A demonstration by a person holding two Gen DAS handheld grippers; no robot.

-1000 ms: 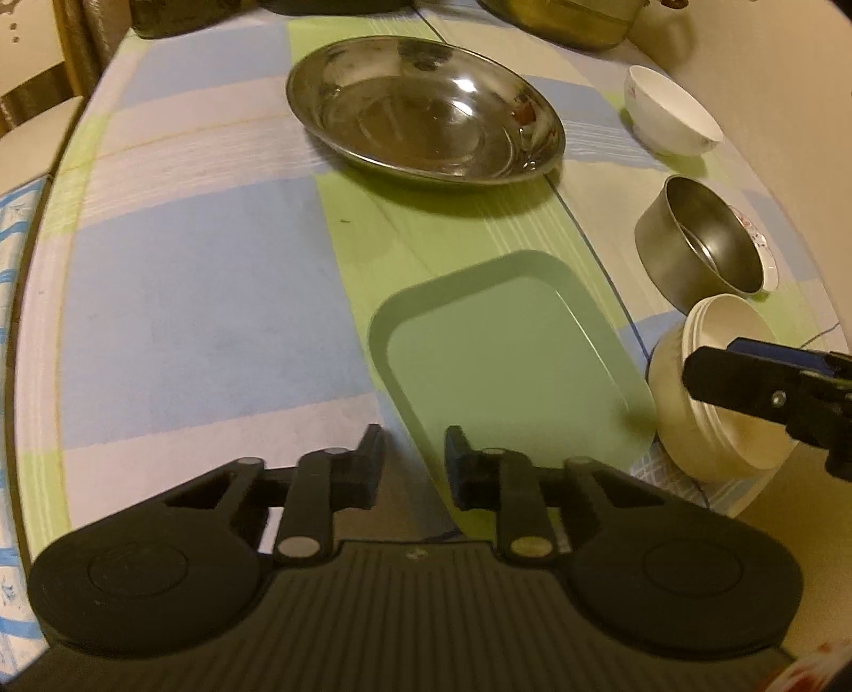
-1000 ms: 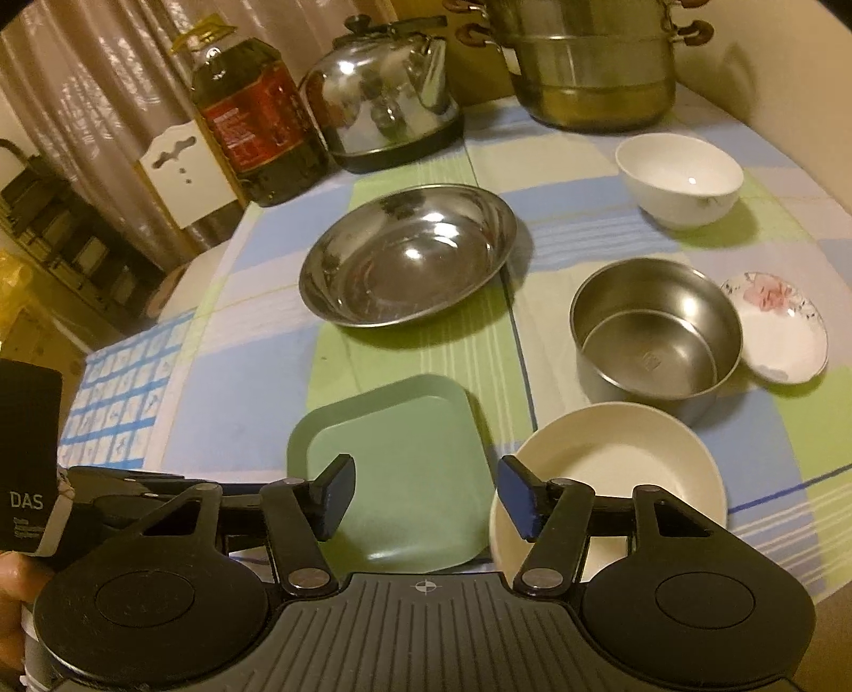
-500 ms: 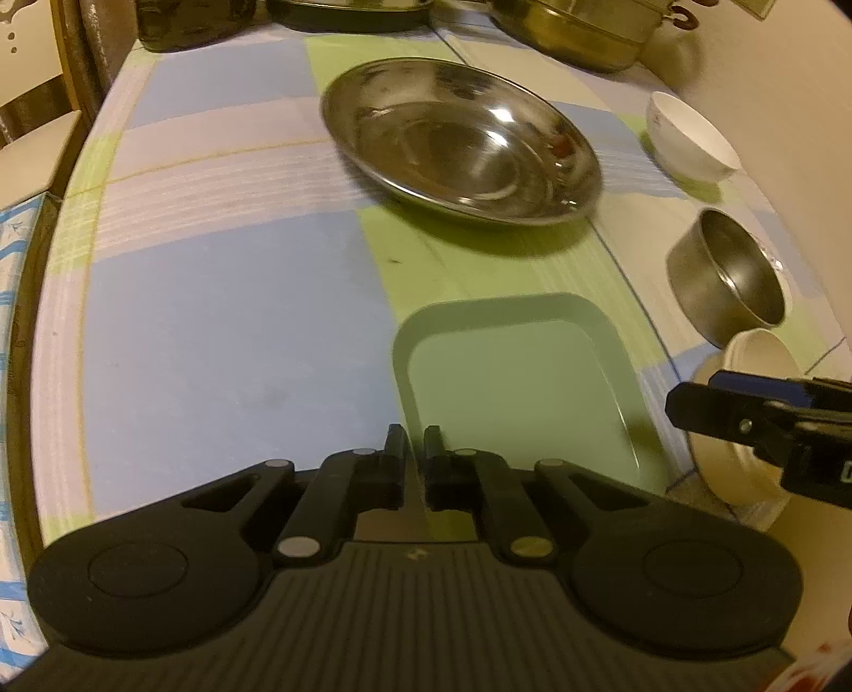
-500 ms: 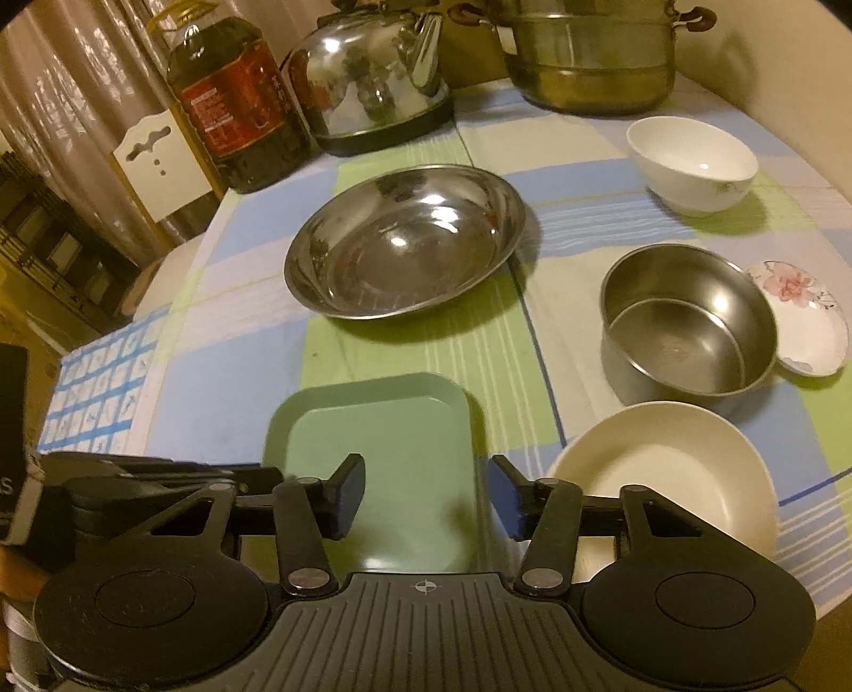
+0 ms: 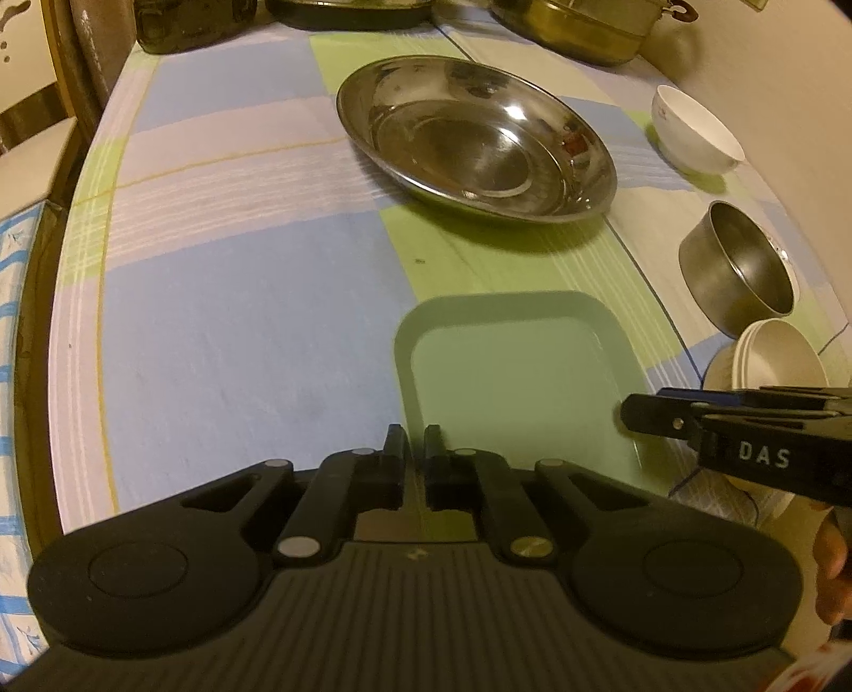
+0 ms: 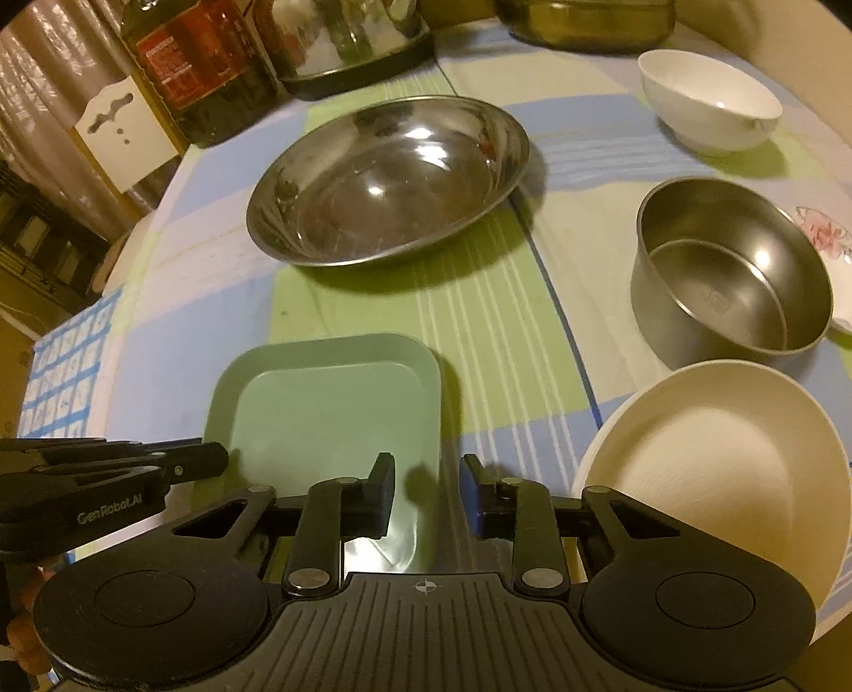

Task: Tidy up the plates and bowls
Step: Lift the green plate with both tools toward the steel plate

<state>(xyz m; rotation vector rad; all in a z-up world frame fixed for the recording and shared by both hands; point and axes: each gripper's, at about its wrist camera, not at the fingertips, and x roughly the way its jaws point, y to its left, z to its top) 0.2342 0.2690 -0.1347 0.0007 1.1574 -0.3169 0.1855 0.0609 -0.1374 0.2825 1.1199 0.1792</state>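
Observation:
A green square plate (image 5: 522, 372) (image 6: 330, 415) lies on the checked tablecloth near the front edge. My left gripper (image 5: 414, 442) is shut on the plate's near-left rim; it also shows from the side in the right wrist view (image 6: 210, 460). My right gripper (image 6: 426, 479) is open, its fingers straddling the plate's near-right rim; it shows in the left wrist view (image 5: 639, 415). A wide steel plate (image 5: 474, 143) (image 6: 388, 175) lies beyond. A cream bowl (image 6: 713, 468) (image 5: 777, 362), a steel bowl (image 6: 729, 271) (image 5: 740, 266) and a white bowl (image 6: 708, 96) (image 5: 697, 133) stand to the right.
A small flowered dish (image 6: 825, 239) sits behind the steel bowl. An oil bottle (image 6: 197, 64), a kettle (image 6: 351, 42) and a brass pot (image 6: 586, 21) line the far side. A chair (image 6: 122, 133) stands past the table's left edge. A wall runs along the right.
My left gripper closed from open onto the green plate's near rim. My right gripper moved left and lower and narrowed, its fingers now around the plate's right rim.

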